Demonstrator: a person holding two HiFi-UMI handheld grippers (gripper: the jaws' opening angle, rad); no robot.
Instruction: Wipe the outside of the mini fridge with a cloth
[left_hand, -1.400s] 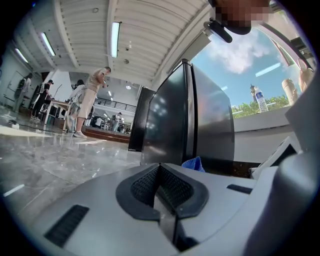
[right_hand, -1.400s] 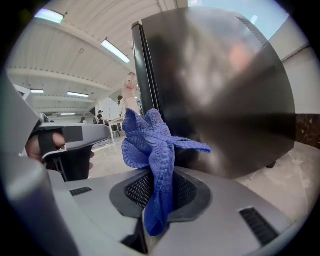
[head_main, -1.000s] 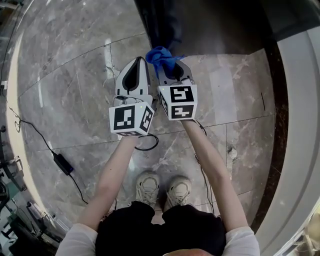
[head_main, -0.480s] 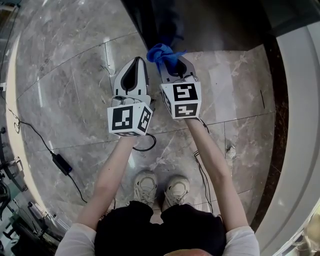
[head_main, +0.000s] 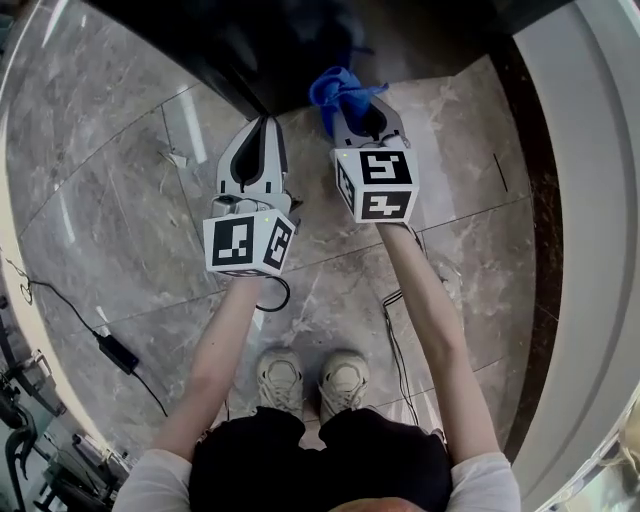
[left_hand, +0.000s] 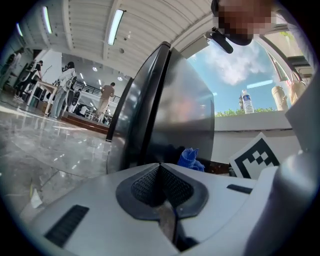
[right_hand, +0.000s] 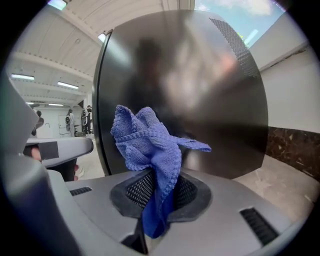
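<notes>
One cloth (right_hand: 147, 140): soft, light; gripped mid-bunch.
Right gripper (right_hand: 155, 200): clamps it, mini fridge (right_hand: 210, 100) at 12 o'clock.
Left gripper (left_hand: 161, 185): closed, empty.

The right gripper (right_hand: 157, 192) has its jaws clamped on a blue cloth (right_hand: 150, 140), whose bunched folds rise above the ribbed pads. Just behind the cloth stands the dark, glossy mini fridge (right_hand: 215, 90), its surface showing blurred reflections. The grey left gripper (right_hand: 70, 147) sits at the left. To the right, a white wall (right_hand: 290, 95) with a dark skirting (right_hand: 292, 145) meets the marble floor (right_hand: 280, 185).
</notes>
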